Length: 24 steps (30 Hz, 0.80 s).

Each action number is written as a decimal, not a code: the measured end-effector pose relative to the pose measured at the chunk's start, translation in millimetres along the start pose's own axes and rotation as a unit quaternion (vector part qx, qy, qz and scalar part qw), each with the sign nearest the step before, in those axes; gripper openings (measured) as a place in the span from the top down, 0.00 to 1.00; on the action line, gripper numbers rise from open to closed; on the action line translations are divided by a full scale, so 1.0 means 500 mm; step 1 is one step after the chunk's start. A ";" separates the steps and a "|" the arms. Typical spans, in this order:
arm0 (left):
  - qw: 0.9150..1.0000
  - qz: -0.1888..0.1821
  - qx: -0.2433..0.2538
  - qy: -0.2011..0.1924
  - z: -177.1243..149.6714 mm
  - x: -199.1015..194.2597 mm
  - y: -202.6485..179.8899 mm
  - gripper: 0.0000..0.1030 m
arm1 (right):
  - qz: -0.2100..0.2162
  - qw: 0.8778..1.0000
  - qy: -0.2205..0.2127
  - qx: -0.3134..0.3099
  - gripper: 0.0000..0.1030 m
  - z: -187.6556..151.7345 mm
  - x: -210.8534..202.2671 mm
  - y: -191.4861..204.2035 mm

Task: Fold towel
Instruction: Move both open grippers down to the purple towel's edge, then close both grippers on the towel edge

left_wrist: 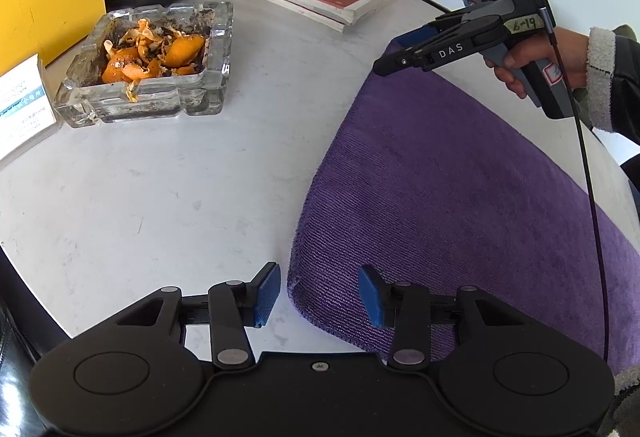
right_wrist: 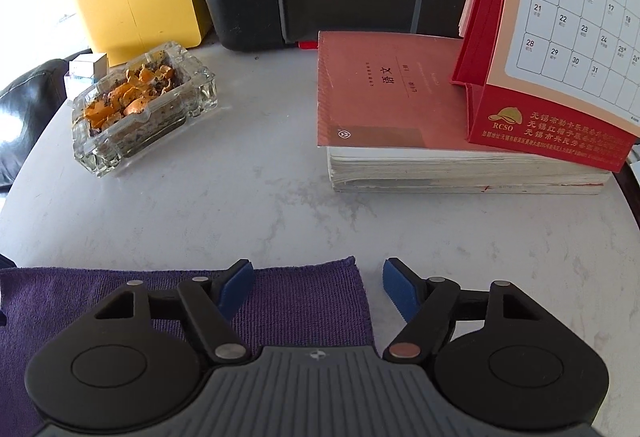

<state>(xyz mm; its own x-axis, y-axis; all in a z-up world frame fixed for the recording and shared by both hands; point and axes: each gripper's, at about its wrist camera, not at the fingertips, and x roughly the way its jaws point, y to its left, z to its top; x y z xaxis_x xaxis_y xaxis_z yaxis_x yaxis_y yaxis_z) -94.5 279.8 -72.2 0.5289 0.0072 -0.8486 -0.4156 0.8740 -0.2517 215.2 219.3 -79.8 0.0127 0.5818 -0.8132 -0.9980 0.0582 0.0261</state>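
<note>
- The purple towel (left_wrist: 460, 197) lies flat on the white counter (left_wrist: 160, 197), its near corner between the left claw (left_wrist: 319, 295) pads
- Left claw spread wide, holding nothing
- Right claw (right_wrist: 318, 287) also spread, empty, straddling the towel's far corner
- Ahead and left of both claws: a glass ashtray (right_wrist: 140, 109) of orange peel
- Ahead of the right claw: stacked books (right_wrist: 420, 141) under a red calendar (right_wrist: 560, 57)

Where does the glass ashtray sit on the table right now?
In both views the glass ashtray sits far left on the table, left of the books.
</note>
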 end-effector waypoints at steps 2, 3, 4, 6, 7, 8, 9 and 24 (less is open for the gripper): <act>1.000 0.001 -0.003 -0.001 0.002 0.001 0.001 0.64 | 0.005 1.000 0.007 -0.014 0.42 0.004 -0.002 0.004; 1.000 0.002 -0.002 -0.001 0.002 0.002 0.000 0.64 | 0.007 1.000 0.011 -0.017 0.45 0.006 -0.002 0.005; 1.000 0.003 -0.002 -0.002 0.003 0.002 -0.001 0.65 | 0.008 1.000 0.013 -0.020 0.50 0.008 -0.002 0.006; 1.000 0.005 -0.001 -0.002 0.003 0.002 -0.001 0.68 | 0.010 1.000 0.018 -0.024 0.57 0.011 -0.004 0.008; 1.000 0.007 -0.001 -0.002 0.003 0.002 -0.001 0.71 | 0.010 0.999 0.019 -0.024 0.61 0.013 -0.004 0.009; 1.000 0.009 0.000 -0.002 0.004 0.002 -0.001 0.75 | 0.010 0.999 0.020 -0.023 0.63 0.014 -0.004 0.010; 1.000 0.011 -0.001 -0.002 0.004 0.002 0.001 0.78 | 0.010 0.999 0.022 -0.023 0.66 0.014 -0.005 0.010; 1.000 0.011 -0.008 -0.005 0.004 0.004 0.001 1.00 | -0.016 1.000 0.007 0.008 0.86 0.006 -0.031 0.023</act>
<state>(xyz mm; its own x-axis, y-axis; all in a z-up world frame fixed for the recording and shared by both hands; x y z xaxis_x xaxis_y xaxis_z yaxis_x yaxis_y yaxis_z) -92.2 281.3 -72.8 0.5268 0.0301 -0.8494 -0.4382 0.8660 -0.2410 203.5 213.1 -65.1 0.0432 0.5680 -0.8219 -0.9959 0.0900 0.0099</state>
